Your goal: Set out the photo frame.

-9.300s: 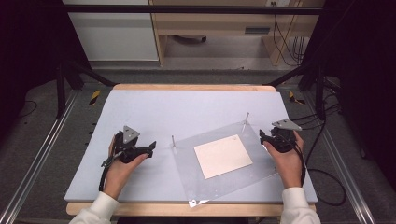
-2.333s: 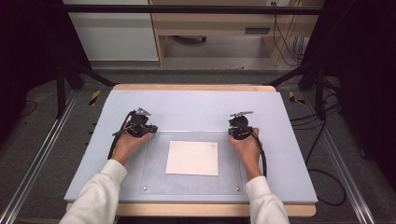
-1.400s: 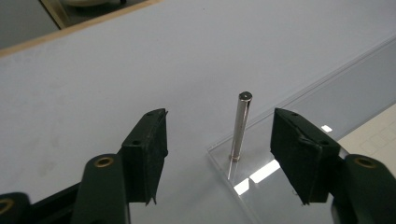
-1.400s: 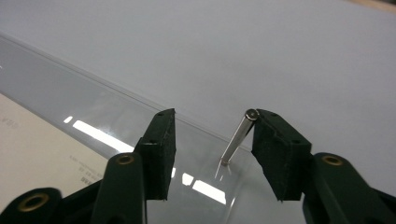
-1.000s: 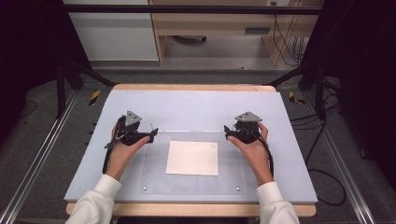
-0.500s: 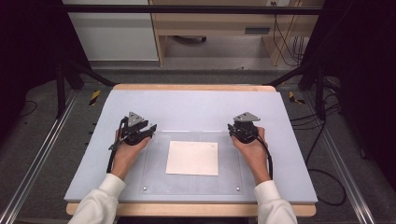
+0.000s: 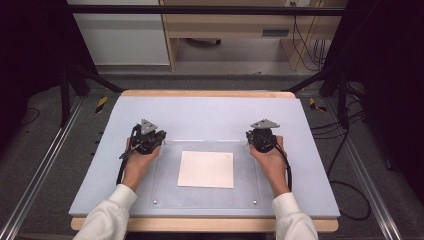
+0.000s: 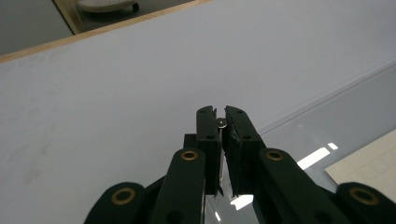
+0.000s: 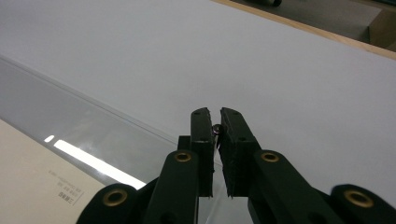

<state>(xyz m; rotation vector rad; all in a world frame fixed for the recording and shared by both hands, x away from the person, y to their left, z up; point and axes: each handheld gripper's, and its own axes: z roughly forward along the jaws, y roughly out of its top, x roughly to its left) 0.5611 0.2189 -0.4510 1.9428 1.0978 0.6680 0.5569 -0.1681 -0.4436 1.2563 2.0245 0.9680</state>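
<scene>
A clear acrylic plate (image 7: 245, 185) lies flat on the blue-grey mat, with a cream sheet of paper (image 7: 206, 169) at its middle. Small metal studs stand at its corners. My left gripper (image 7: 160, 142) is at the plate's far left corner. Its jaws have just been closing and are shut on the stud (image 8: 222, 122) there. My right gripper (image 7: 249, 142) is at the far right corner. Its jaws have also just been closing and pinch that corner's stud (image 9: 215, 129). In the gripper views the plate's edge (image 8: 327, 98) (image 9: 93, 109) runs past each pair of jaws.
The mat (image 7: 210, 115) covers a wooden table, with bare mat beyond the plate and at both sides. Two more studs (image 7: 155, 202) (image 7: 254, 202) mark the plate's near corners. Metal rails (image 7: 45, 165) and cables (image 7: 350, 200) run along the floor beside the table.
Both pairs of jaws have closed on the far corner studs. The hands have barely shifted. Much earlier the plate lay skewed toward the right; now it sits square at the centre.
</scene>
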